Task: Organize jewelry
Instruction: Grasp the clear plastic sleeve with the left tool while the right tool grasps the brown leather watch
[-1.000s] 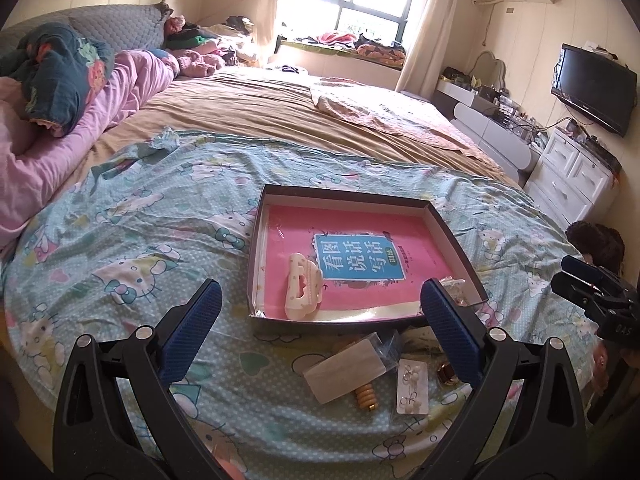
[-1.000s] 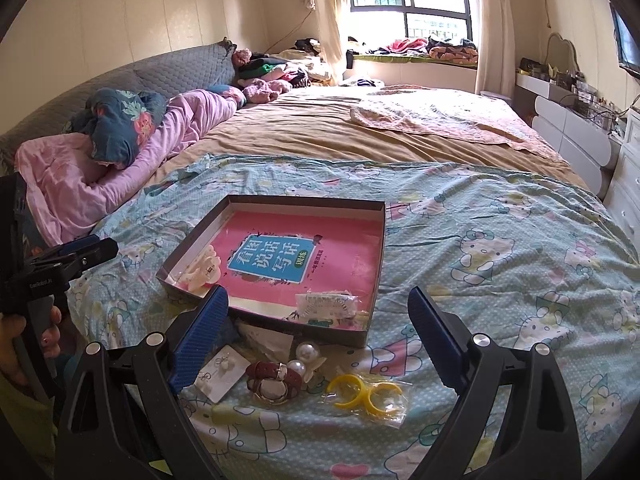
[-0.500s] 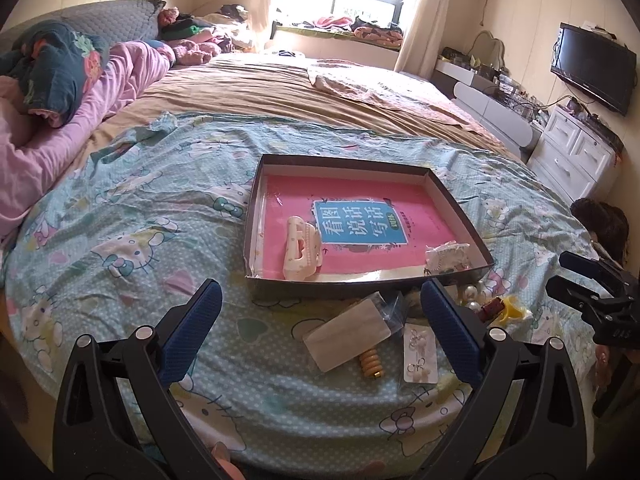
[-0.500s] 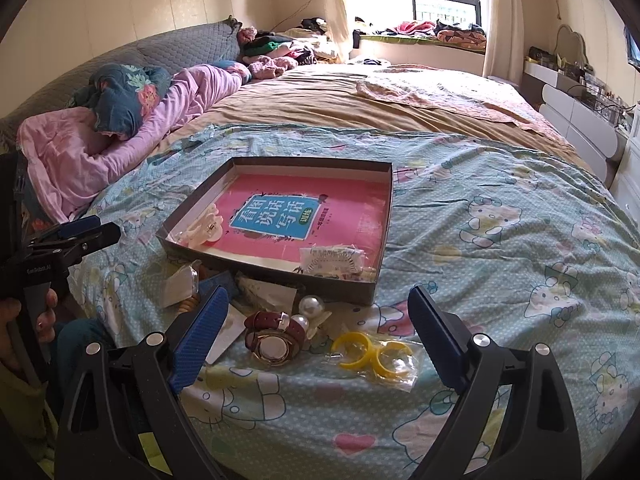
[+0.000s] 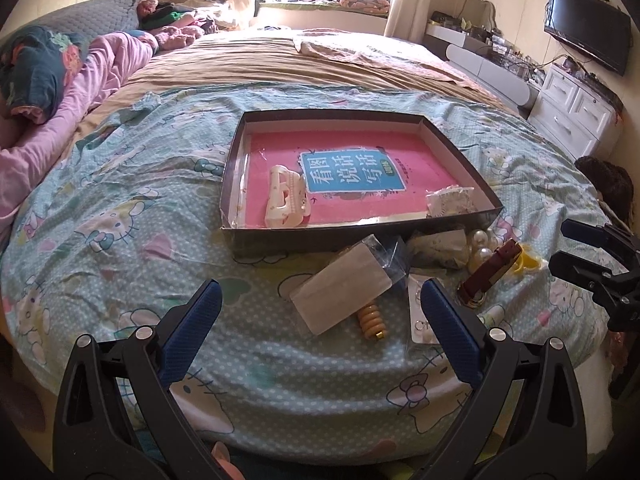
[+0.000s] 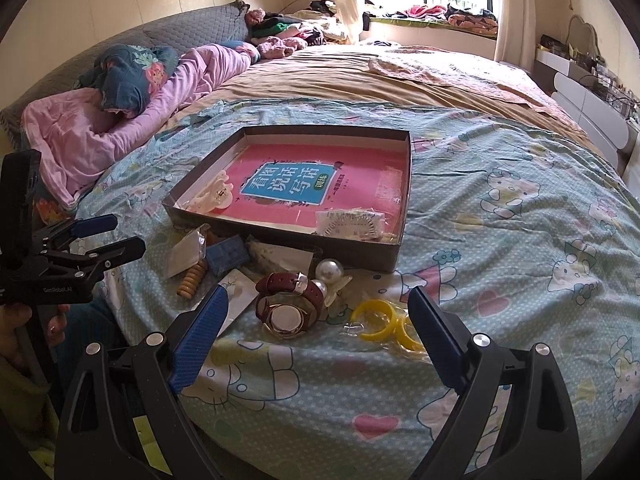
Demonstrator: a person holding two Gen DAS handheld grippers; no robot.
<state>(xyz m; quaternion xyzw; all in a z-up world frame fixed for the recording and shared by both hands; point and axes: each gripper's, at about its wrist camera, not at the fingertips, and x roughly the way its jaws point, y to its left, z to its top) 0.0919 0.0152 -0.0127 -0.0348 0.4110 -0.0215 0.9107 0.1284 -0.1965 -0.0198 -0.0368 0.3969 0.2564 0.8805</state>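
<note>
A shallow dark box (image 5: 280,236) (image 6: 352,256) with a pink book inside lies on the bed. In it are a cream hair claw (image 5: 285,197) (image 6: 212,196) and a white bagged piece (image 5: 450,202) (image 6: 352,222). In front of the box lie a maroon watch (image 6: 290,304) (image 5: 486,276), pearls (image 6: 330,269), yellow rings in a clear bag (image 6: 380,320), a beaded coil (image 5: 372,318) (image 6: 192,280), an earring card (image 5: 420,308) and a brown packet (image 5: 340,288). My left gripper (image 5: 318,334) is open above the packet. My right gripper (image 6: 316,336) is open over the watch.
The bed has a blue cartoon-print sheet (image 5: 120,240) with its front edge just under the grippers. Pink and blue bedding (image 6: 120,92) is piled at the left. A white dresser (image 5: 576,116) and a wall TV (image 5: 584,36) stand at the right.
Both grippers have pulled back and lowered toward the bed's front edge, so the loose jewelry in front of the box has come fully into view. Both stay open.
</note>
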